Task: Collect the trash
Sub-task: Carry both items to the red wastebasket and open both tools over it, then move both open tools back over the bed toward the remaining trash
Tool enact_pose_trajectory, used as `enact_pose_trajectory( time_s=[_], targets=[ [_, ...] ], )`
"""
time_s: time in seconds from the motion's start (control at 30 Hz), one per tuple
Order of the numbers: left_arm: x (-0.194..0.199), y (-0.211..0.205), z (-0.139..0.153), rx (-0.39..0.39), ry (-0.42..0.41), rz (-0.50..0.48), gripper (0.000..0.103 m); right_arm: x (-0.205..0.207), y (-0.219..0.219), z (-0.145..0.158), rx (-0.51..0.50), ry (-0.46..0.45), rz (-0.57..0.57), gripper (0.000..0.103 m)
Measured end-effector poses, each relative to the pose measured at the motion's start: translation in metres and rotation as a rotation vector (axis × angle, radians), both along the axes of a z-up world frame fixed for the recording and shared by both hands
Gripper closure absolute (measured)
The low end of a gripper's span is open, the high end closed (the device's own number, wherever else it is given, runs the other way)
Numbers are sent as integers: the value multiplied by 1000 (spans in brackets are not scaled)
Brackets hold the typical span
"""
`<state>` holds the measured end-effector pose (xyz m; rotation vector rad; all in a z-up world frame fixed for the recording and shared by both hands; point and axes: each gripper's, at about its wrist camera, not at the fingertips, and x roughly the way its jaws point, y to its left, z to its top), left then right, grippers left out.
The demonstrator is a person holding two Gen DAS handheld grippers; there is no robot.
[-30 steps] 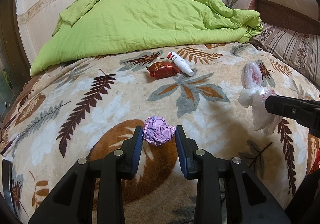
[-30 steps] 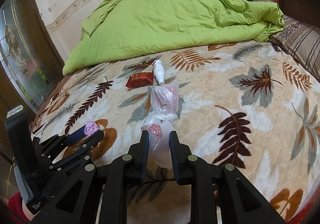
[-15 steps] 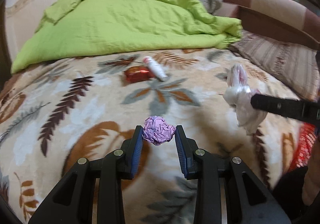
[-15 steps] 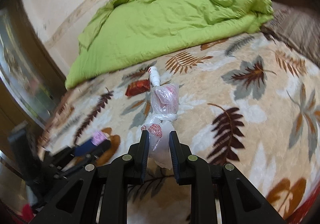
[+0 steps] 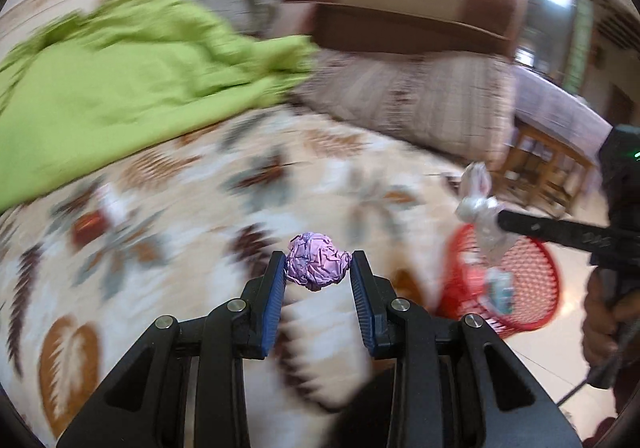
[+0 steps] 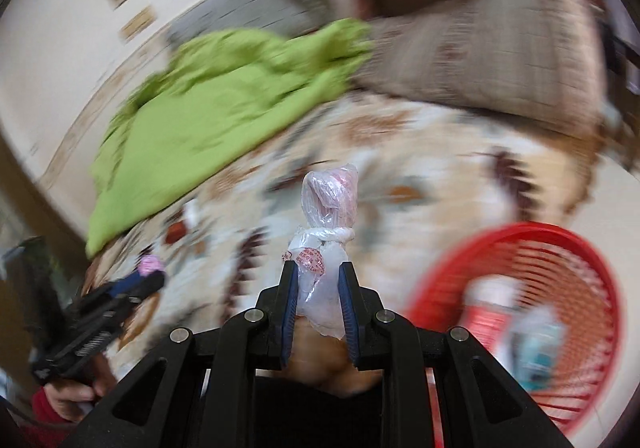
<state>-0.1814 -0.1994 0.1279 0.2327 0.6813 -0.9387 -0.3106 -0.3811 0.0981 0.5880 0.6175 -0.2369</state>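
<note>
1. The left gripper (image 5: 319, 266) sat at the bottom centre of the left wrist view, its blue-padded fingers (image 5: 274, 298) closed on a crumpled ball of purple paper (image 5: 317, 266), which was held clear of the bed.
2. The right gripper (image 6: 318, 282) filled the bottom centre of the right wrist view, its jaws clamped on the lower part of a knotted clear plastic bag (image 6: 326, 232); the bag stood upright above the fingers, with pink showing through its upper end and a red printed mark near the knot.
3. In the left wrist view the same bag (image 5: 478, 208) appeared at the right edge, pinched at the tip of the right gripper (image 5: 500, 222), in front of and partly overlapping a red mesh basket (image 5: 532, 272) on the pale floor.
4. In the right wrist view the basket (image 6: 568, 248) lay at the lower right, beside the bed; blurred items lay inside, too smeared to identify.
5. A leaf-patterned blanket (image 5: 248, 188) covered the bed across the middle of both views, with a rumpled green quilt (image 5: 120, 88) at the upper left and a striped pillow (image 5: 412, 100) at the upper right.
6. A small red packet (image 5: 90, 224) and a white object beside it rested on the blanket at the left, both blurred.
7. The left gripper (image 6: 148, 276), with the purple ball at its tip, showed at the lower left of the right wrist view.
8. A hand (image 5: 604, 324) gripped the right gripper's handle at the right edge.
</note>
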Motion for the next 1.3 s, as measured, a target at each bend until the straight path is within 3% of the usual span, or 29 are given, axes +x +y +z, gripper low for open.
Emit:
enact_pose_trajectory(
  time_s=[0.17,0.33,0.4,0.43,0.53,0.77,0.97,1.3],
  targets=[
    [-36,-70,9,-8,85,-186,72,-53,-49,-12,15,44,-152,81],
    [-76,-136,-3,25,147,-342,71,-78,-77,-26,43,74,-245,75],
    [-85,-153,-10,56,145,-359,57,-82,-87,-31,54,93,-283,67],
    [-87,-156,-12,67,148,-346,45,-84,-91,-32,56,96,-296,62],
    [-84,-153,-15,59,173,-338,44,-92,-97,-31,41,92,-320,58],
    [-49,-106,-16,70,139,-178,36,-76,-86,-24,32,63,-266,58],
    [-11,-40,-21,98,85,-8,35,-29,-44,-20,11,63,-109,56],
    [78,83,-44,88,93,337,34,58,36,-8,-50,83,147,56]
  ],
)
